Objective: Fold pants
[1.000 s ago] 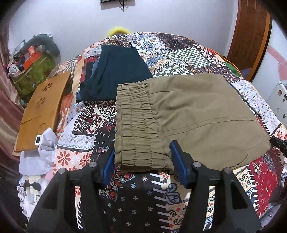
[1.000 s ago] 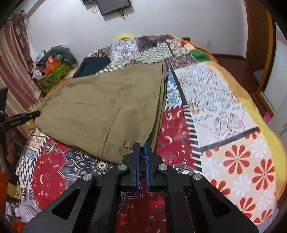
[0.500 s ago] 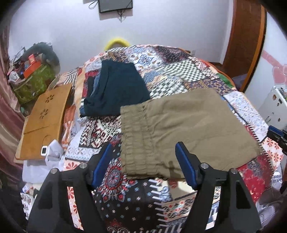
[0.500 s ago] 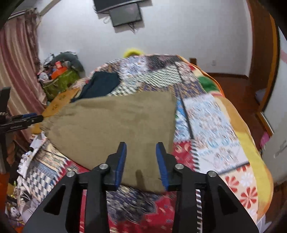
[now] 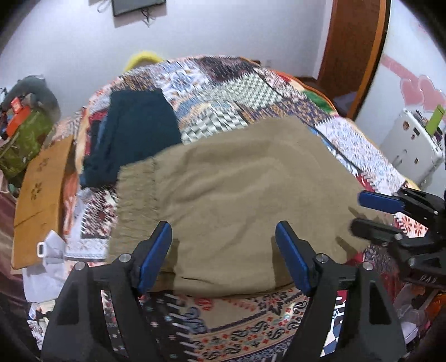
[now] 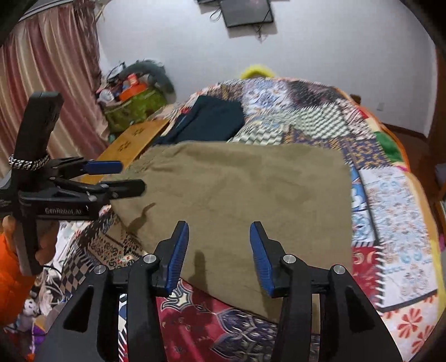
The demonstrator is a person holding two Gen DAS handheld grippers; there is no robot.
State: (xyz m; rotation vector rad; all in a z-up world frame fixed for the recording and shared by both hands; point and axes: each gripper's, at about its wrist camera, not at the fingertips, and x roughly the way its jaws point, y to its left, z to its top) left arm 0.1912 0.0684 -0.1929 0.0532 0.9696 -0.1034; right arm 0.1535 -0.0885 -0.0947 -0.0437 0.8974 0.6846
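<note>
Left wrist view: pants (image 5: 237, 195) lie flat on the quilt (image 5: 223, 92), folded into a compact khaki slab, elastic waistband toward the left, far edge about mid-bed. Left gripper (image 5: 223, 259) hangs over the near edge with jaws spread wide, nothing in them. Right gripper (image 6: 217, 256) is likewise spread and empty, above the near right part of the fabric; each shows side-on in the other's view.

Judgement: the fold looks mostly done; what's left is one more fold or a smoothing pass. If folding again, pinch both near corners through all layers, lift together, carry evenly to the far edge and set down before letting go, otherwise the layers skew. The cloth looks soft and slightly rippled, so press the crease flat afterwards.

Surface: soft patchwork quilt on a bed, so it gives under pressure. A dark navy garment (image 5: 133, 133) lies just beyond the waistband, close to it; keep clear. Wooden board (image 5: 41, 200) sits along the bed's left edge, green bag (image 6: 133, 105) and pink curtain (image 6: 55, 83) beyond, TV (image 6: 245, 11) on the white wall.
</note>
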